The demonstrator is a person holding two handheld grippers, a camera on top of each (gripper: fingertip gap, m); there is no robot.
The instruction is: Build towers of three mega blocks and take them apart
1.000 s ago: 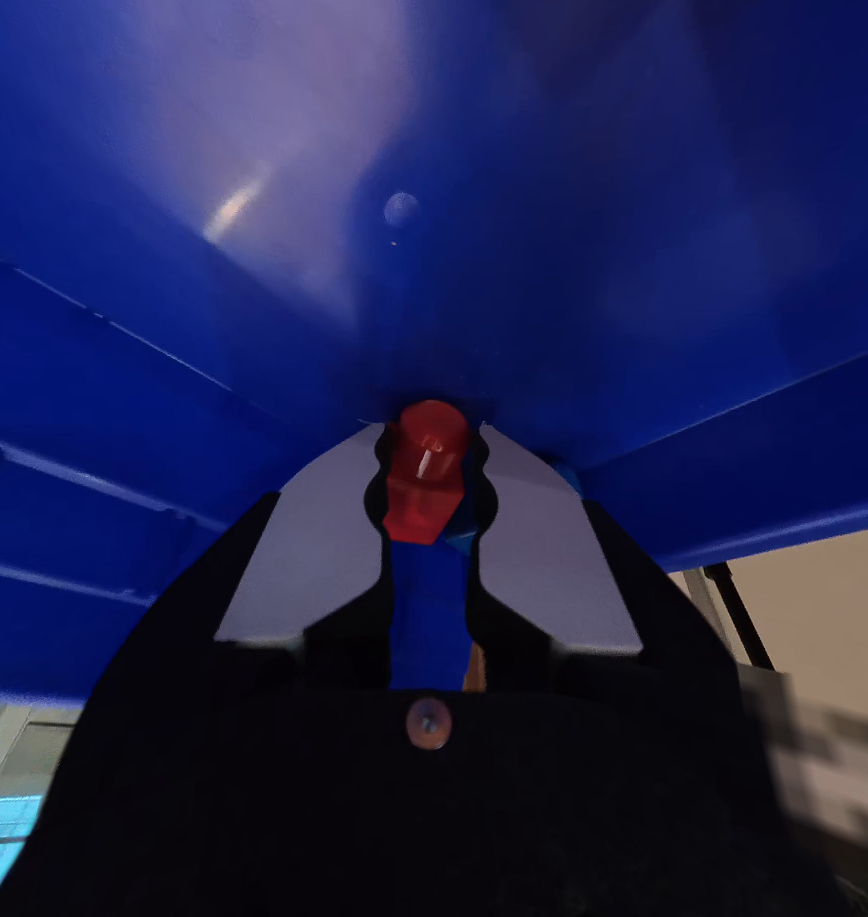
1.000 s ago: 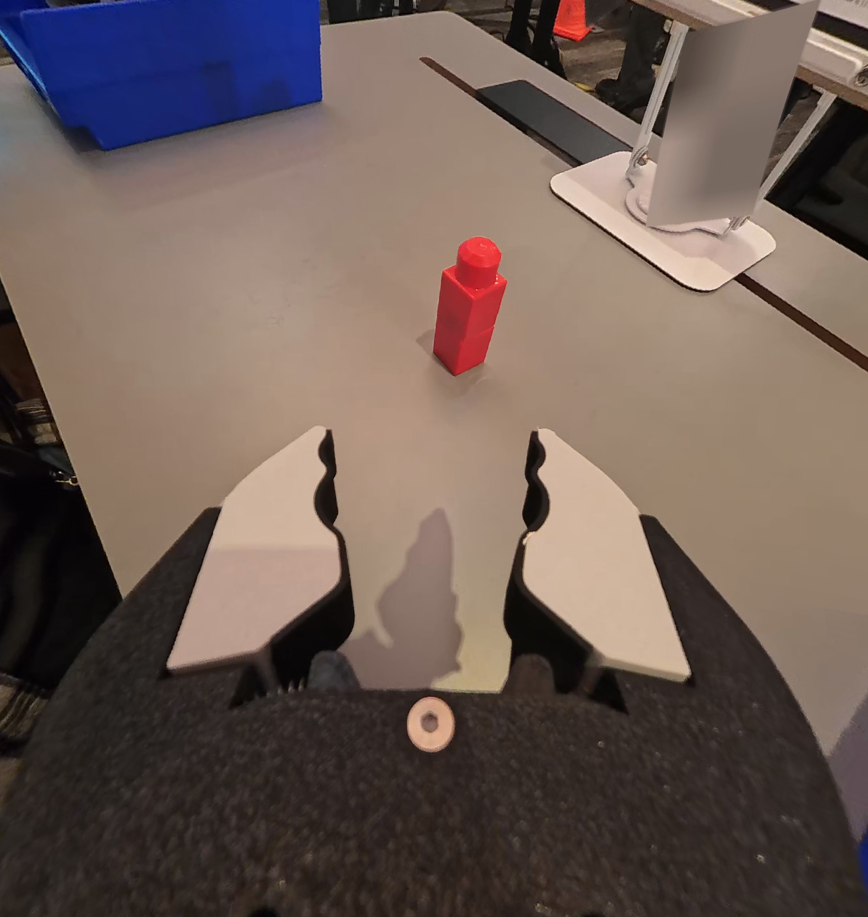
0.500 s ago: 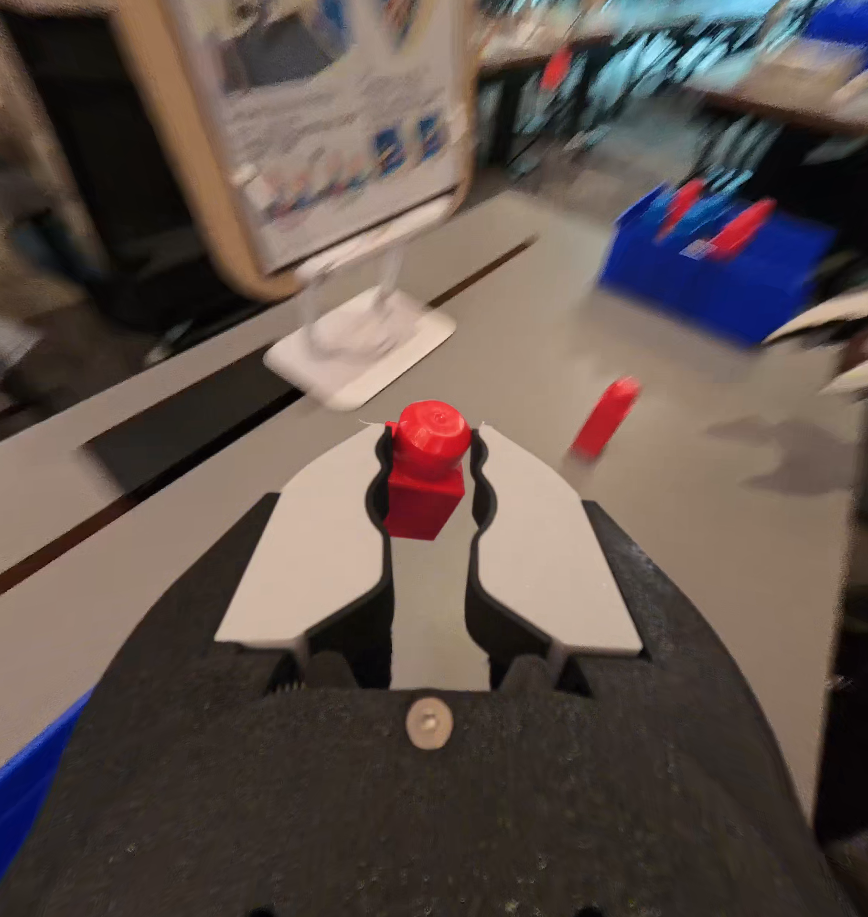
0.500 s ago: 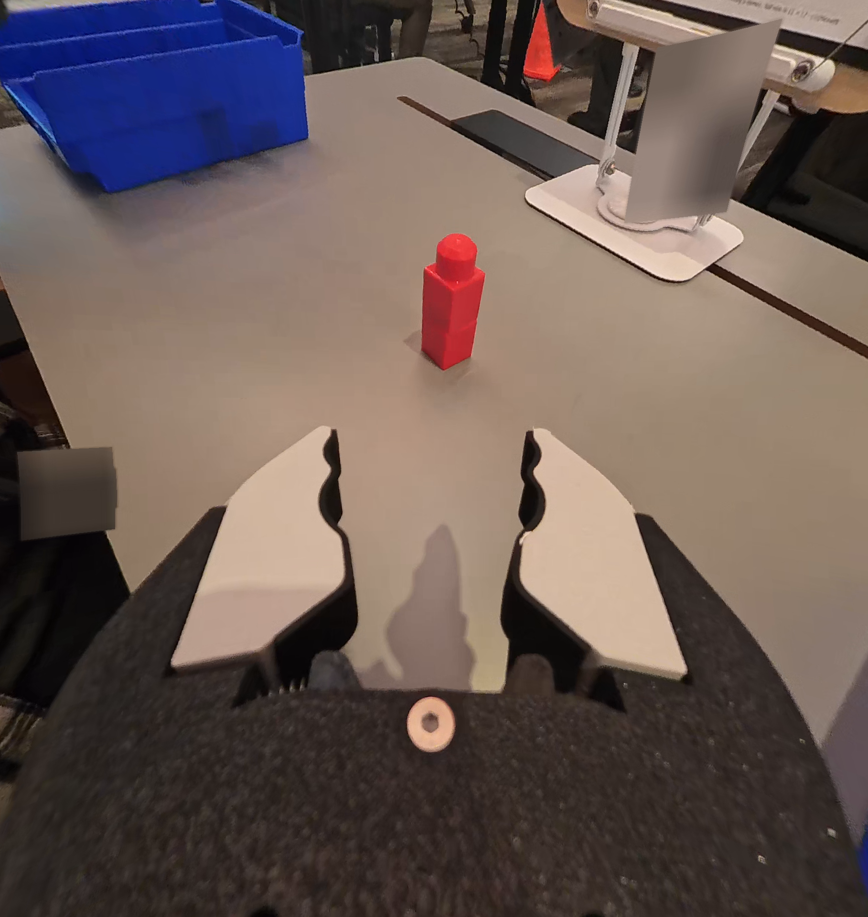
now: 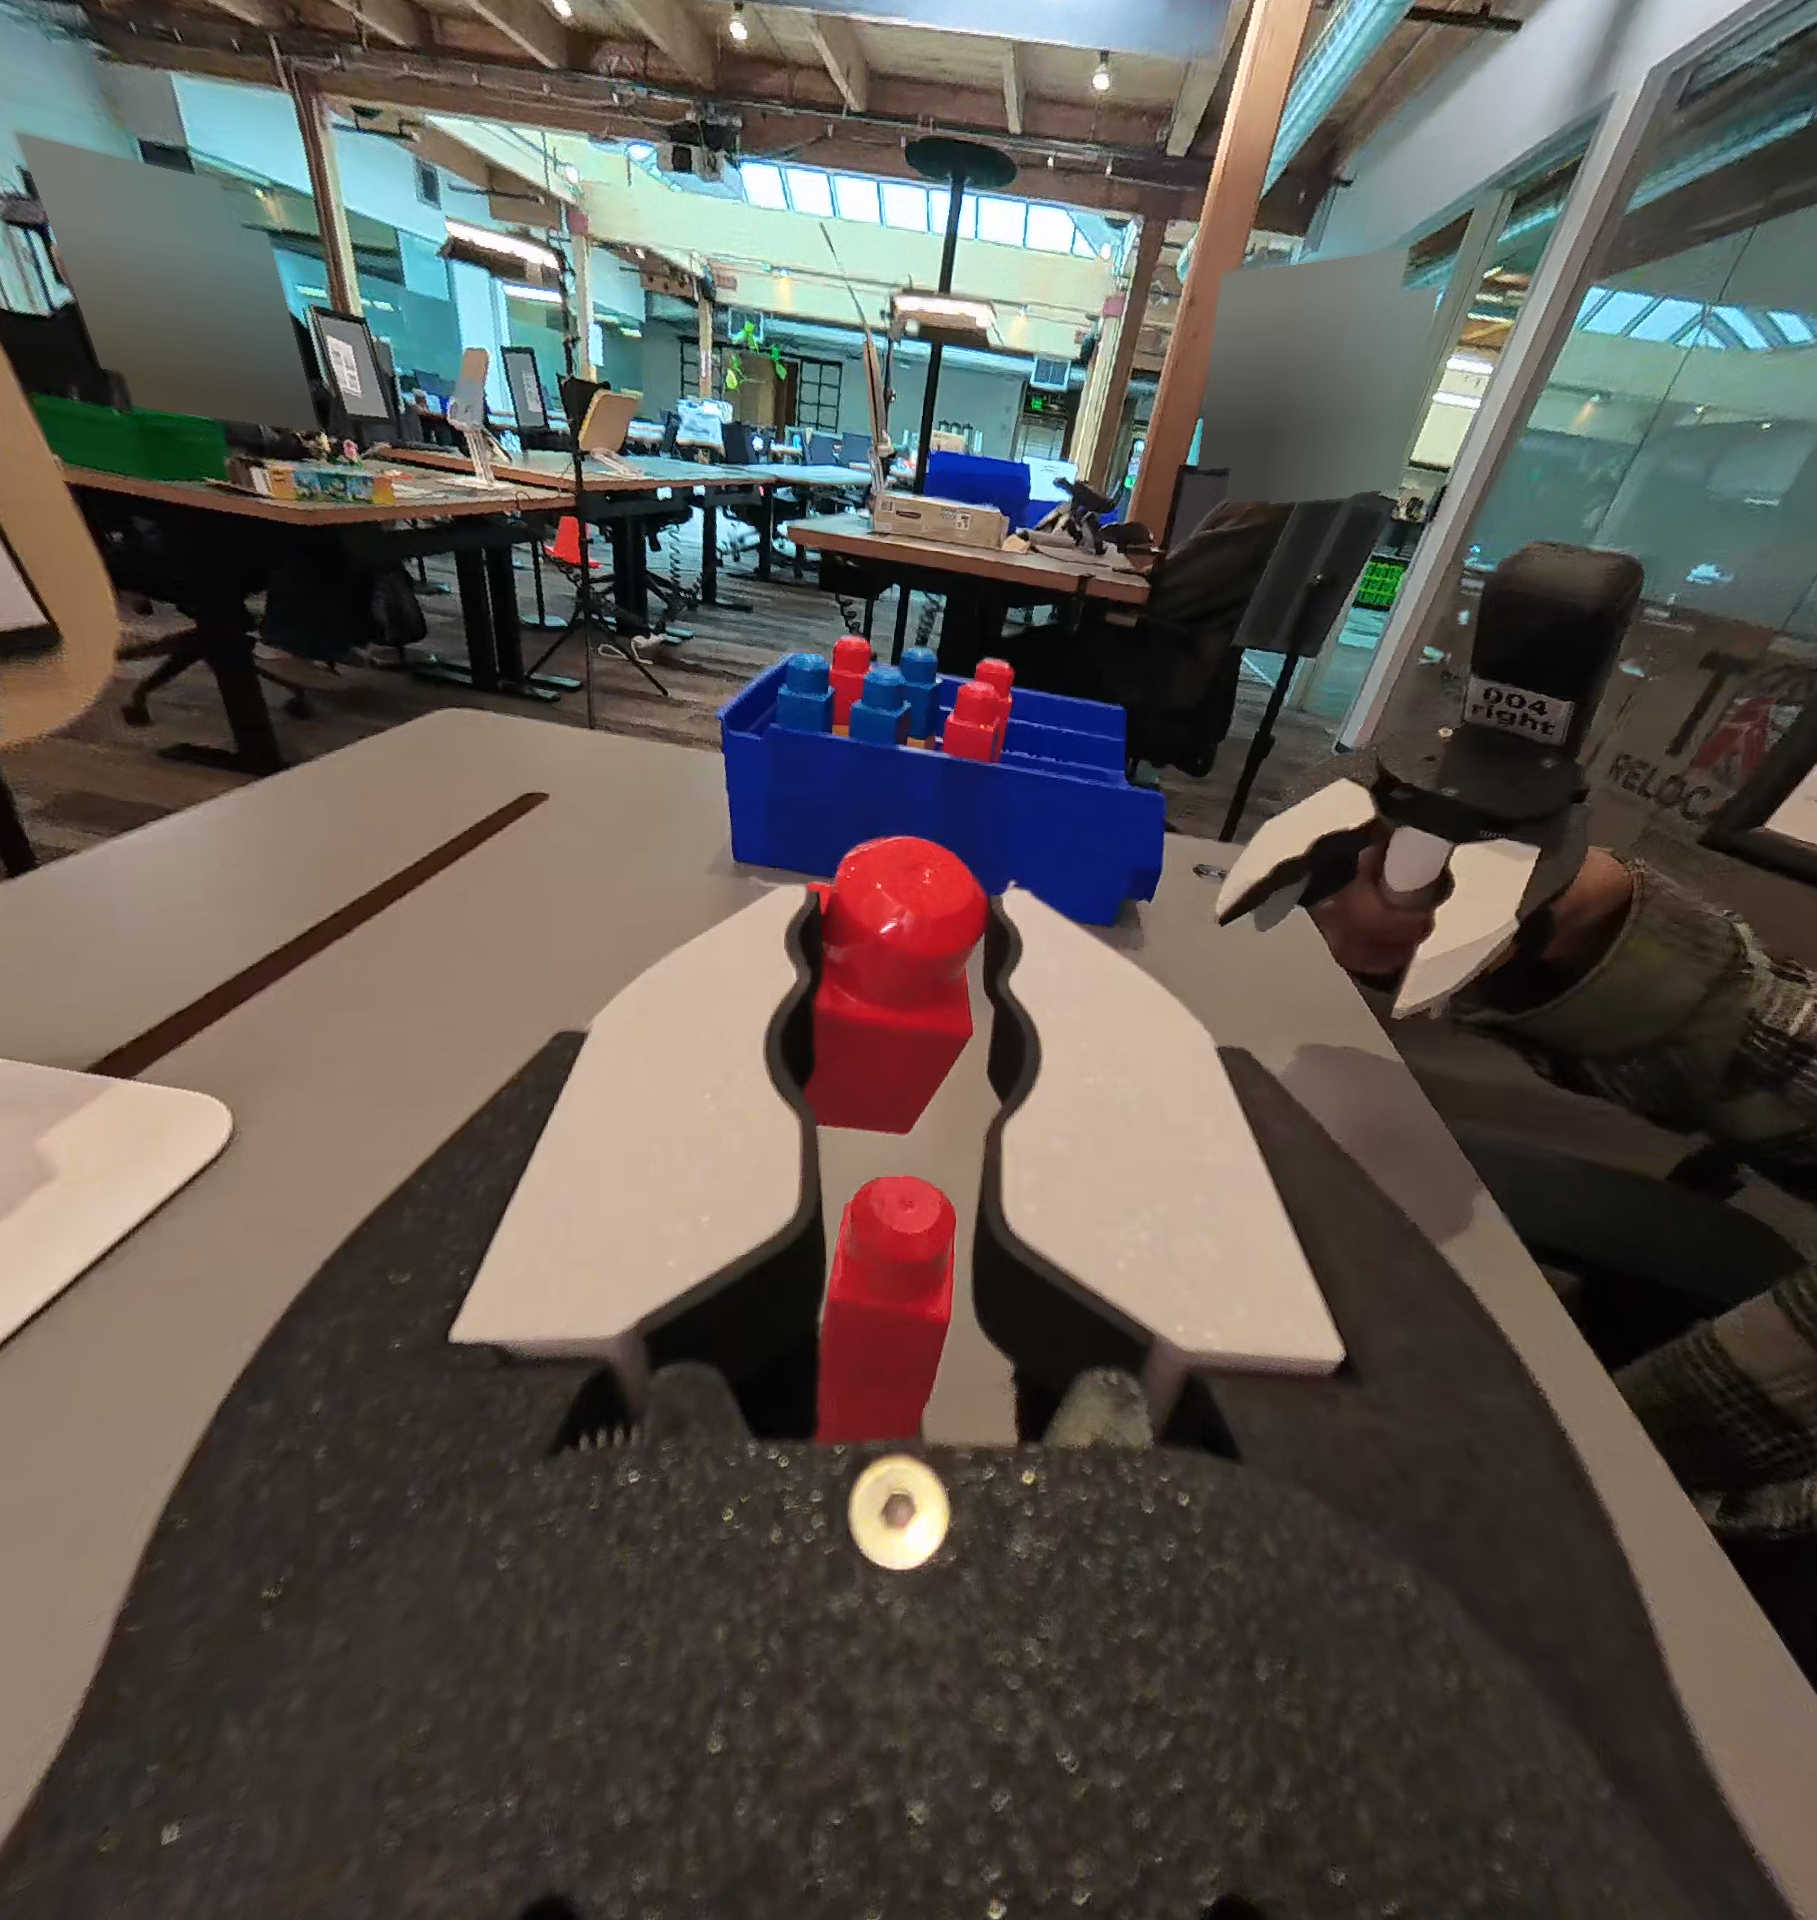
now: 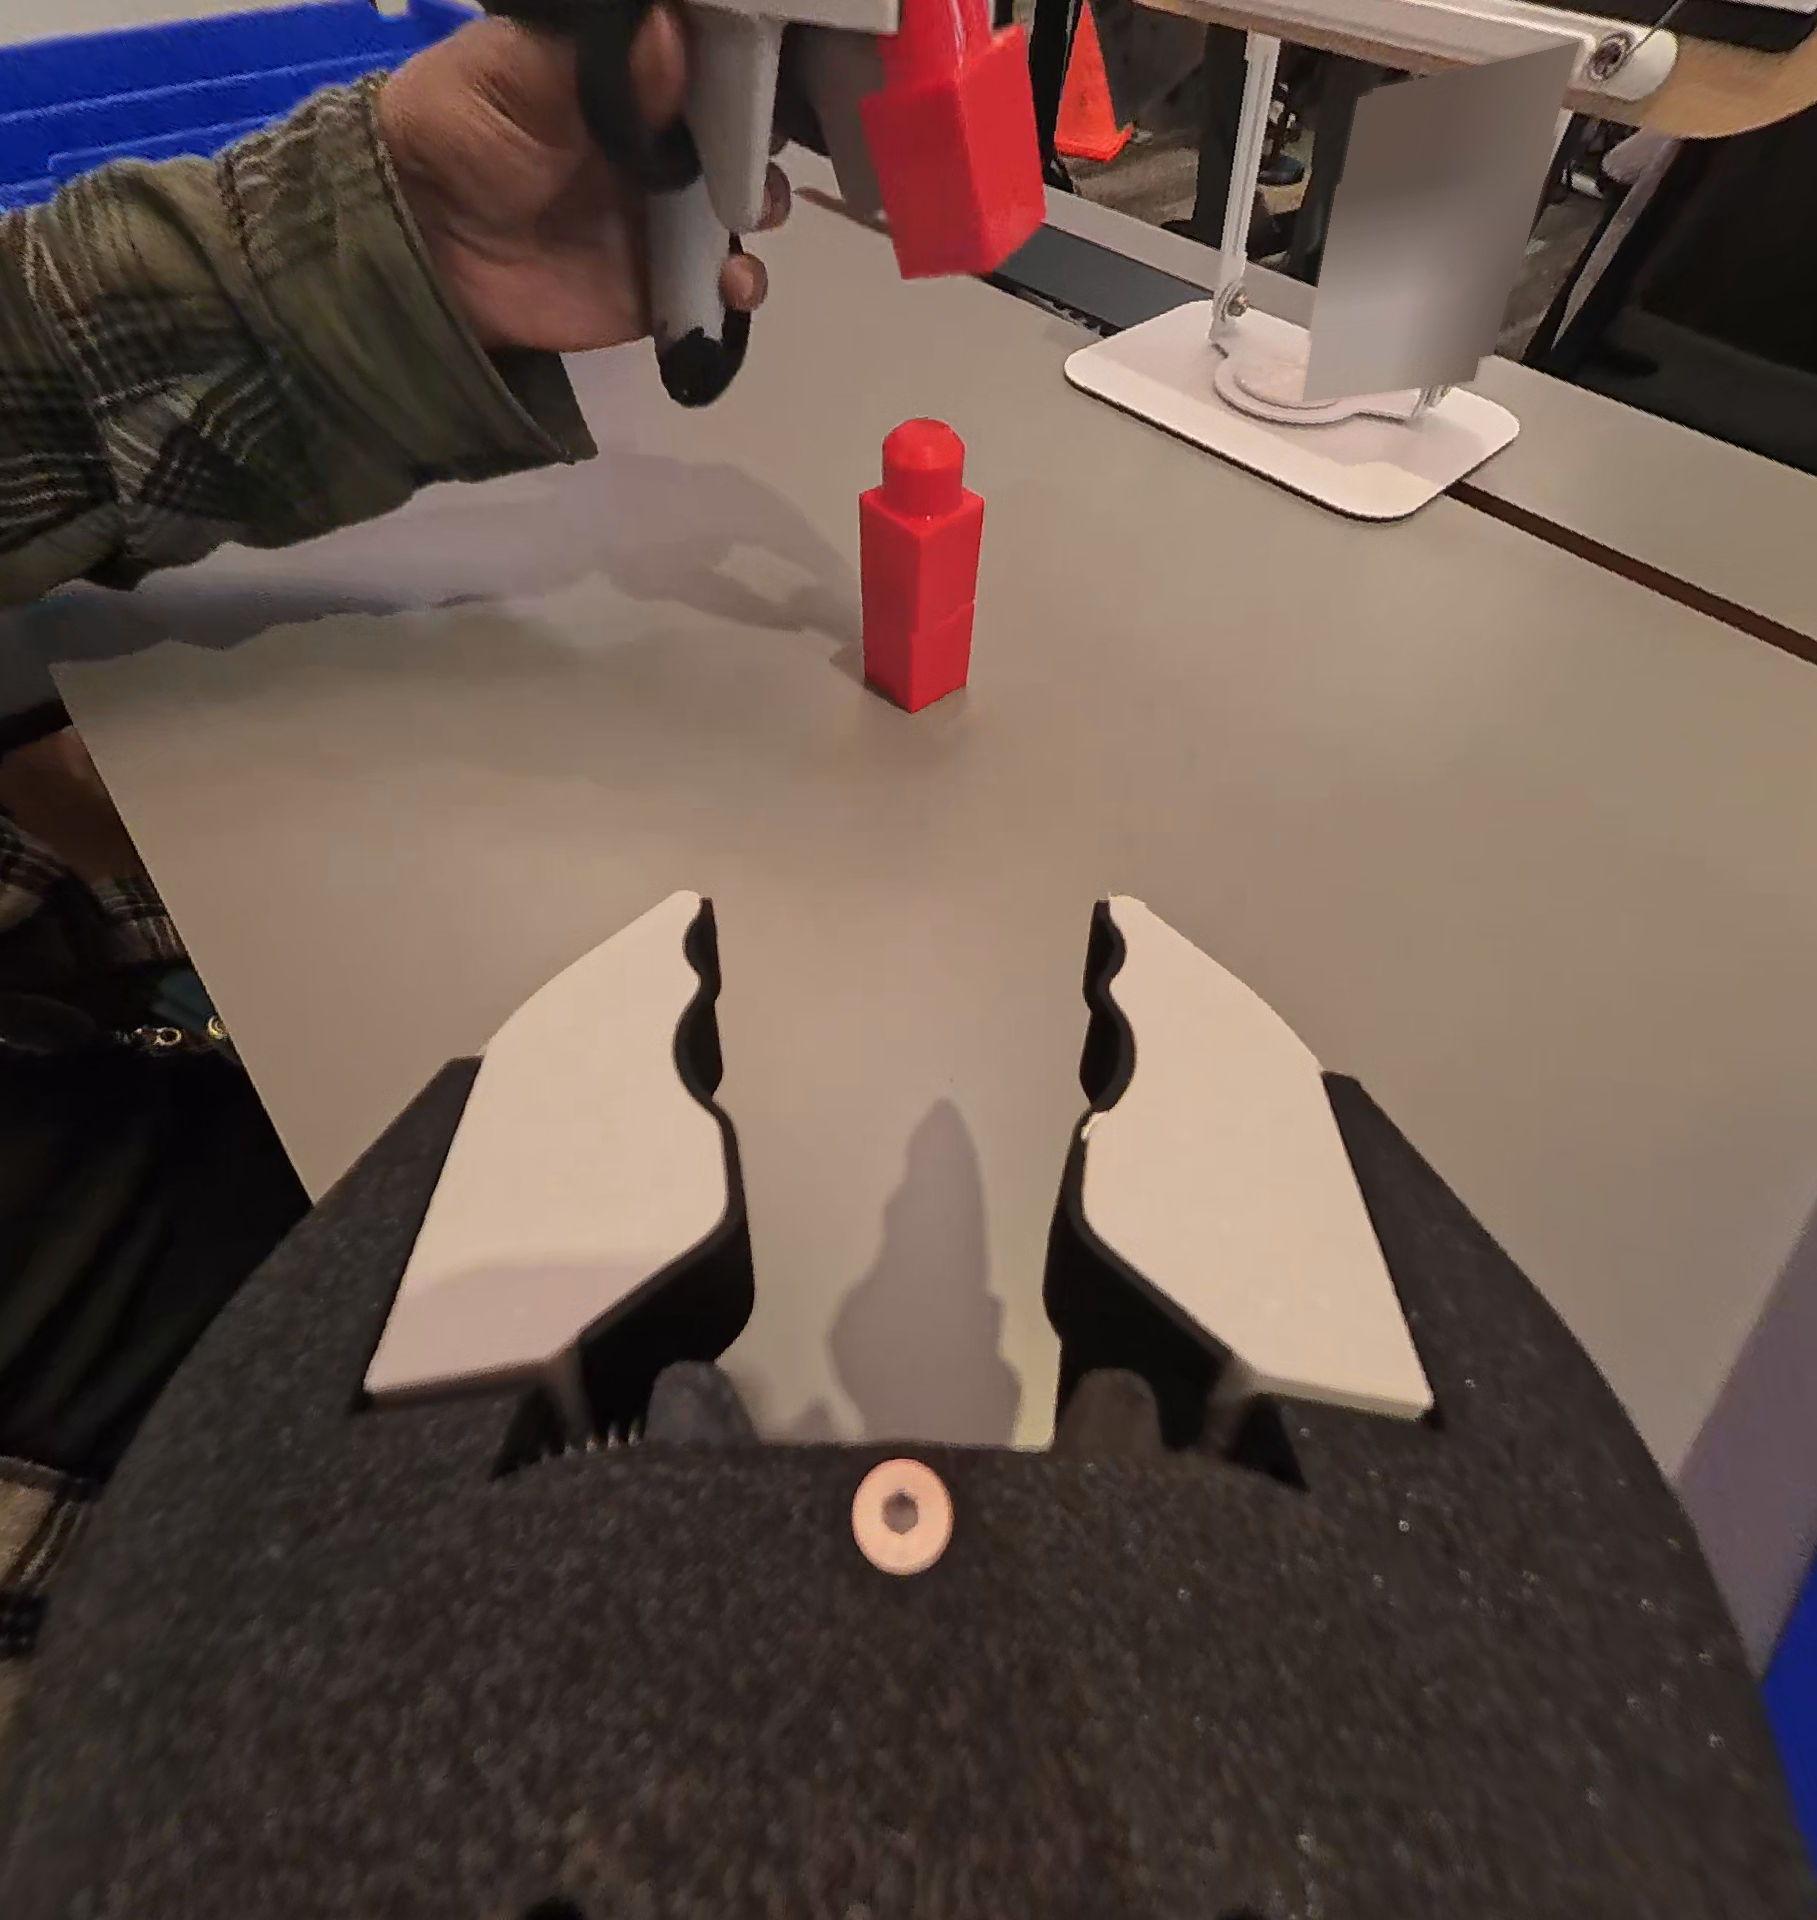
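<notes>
My left gripper is shut on a red mega block and holds it in the air above a red tower of two blocks that stands on the grey table. In the right wrist view the tower stands mid-table, and the held block hangs above it at the top, slightly tilted. My right gripper is open and empty, low over the near table edge, well short of the tower. It also shows in the left wrist view at the right.
A blue bin with several red and blue blocks stands at the far table end. Another blue bin is at the far left in the right wrist view. A white stand base with a panel sits at the right. A plaid sleeve reaches in. About 20 centimetres separates my left fingertips from my right.
My left gripper came out of the blue bin with the red block and swung over the table to above the tower. My right gripper stayed open and hardly moved.
</notes>
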